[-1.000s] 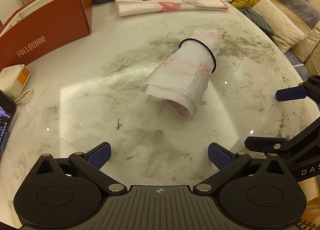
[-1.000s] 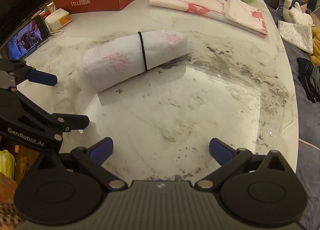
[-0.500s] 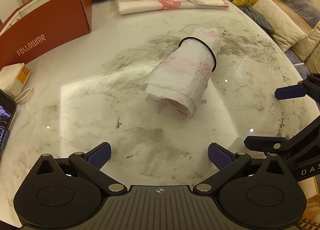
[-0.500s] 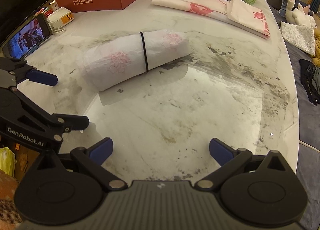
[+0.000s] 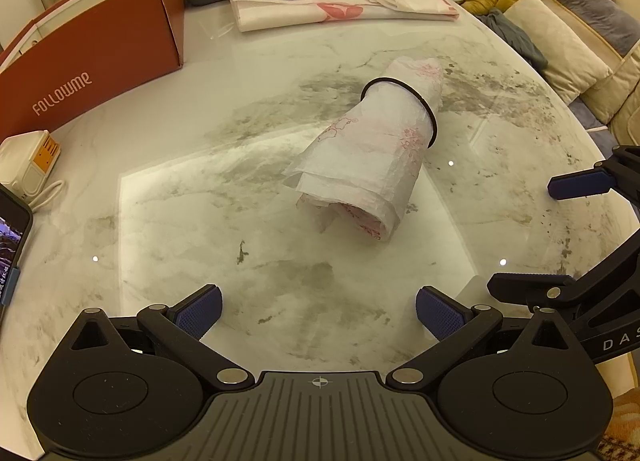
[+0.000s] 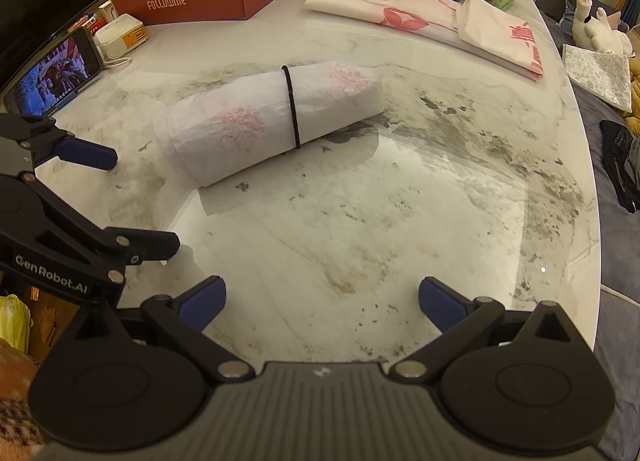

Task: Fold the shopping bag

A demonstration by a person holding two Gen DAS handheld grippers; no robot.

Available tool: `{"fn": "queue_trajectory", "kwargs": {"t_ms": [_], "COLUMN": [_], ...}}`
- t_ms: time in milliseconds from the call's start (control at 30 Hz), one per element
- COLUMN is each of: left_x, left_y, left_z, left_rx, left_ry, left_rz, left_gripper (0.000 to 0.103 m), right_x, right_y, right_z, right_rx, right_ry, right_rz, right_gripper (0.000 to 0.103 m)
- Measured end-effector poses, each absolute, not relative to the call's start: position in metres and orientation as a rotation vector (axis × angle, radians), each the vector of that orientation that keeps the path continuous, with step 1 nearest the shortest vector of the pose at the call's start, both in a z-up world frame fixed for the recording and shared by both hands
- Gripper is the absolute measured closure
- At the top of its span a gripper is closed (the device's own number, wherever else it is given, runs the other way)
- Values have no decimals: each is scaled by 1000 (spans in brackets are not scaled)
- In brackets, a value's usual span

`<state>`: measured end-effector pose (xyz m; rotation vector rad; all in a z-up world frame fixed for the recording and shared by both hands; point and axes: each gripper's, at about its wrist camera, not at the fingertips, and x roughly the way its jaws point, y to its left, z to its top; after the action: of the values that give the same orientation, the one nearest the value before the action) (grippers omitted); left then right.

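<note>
- L tongs [image 5: 318,311]: jaws wide apart, holding nothing, low over desk.
- R tongs [image 6: 322,303]: jaws wide apart, empty, alongside L.

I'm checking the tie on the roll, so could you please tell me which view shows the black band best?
The right wrist view: the black band crosses the rolled bag side-on. The left wrist view looks along the roll, showing the band as a foreshortened loop.

A glossy white, grey-veined marble table [image 5: 168,197] is occupied by a rolled white shopping bag [image 5: 372,149], a red cardboard box [image 5: 92,57], flat folded bags [image 5: 340,7] and what is possibly a charger [image 5: 26,161].
</note>
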<state>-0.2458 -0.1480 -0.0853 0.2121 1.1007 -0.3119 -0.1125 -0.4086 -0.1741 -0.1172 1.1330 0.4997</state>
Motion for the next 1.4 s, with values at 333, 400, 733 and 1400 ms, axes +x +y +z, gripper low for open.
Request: {"fn": "queue_trajectory", "kwargs": {"t_ms": [333, 400, 733, 1400], "left_x": [-244, -244, -246, -219], "left_y": [-148, -148, -149, -183], "left_z": [-85, -85, -85, -41], "left_rx": [212, 212, 208, 304], "left_ry": [1101, 1101, 1098, 960], "left_rz": [-310, -310, -305, -399], "left_gripper": [0, 0, 0, 13], "right_x": [-112, -112, -112, -113], "right_y": [-409, -409, -407, -407], "right_z": [-174, -174, -174, -175], "right_rx": [-120, -120, -127, -198], "right_ry": [1132, 1133, 1141, 1113], "right_rz": [504, 504, 505, 558], "right_gripper": [0, 0, 0, 0]}}
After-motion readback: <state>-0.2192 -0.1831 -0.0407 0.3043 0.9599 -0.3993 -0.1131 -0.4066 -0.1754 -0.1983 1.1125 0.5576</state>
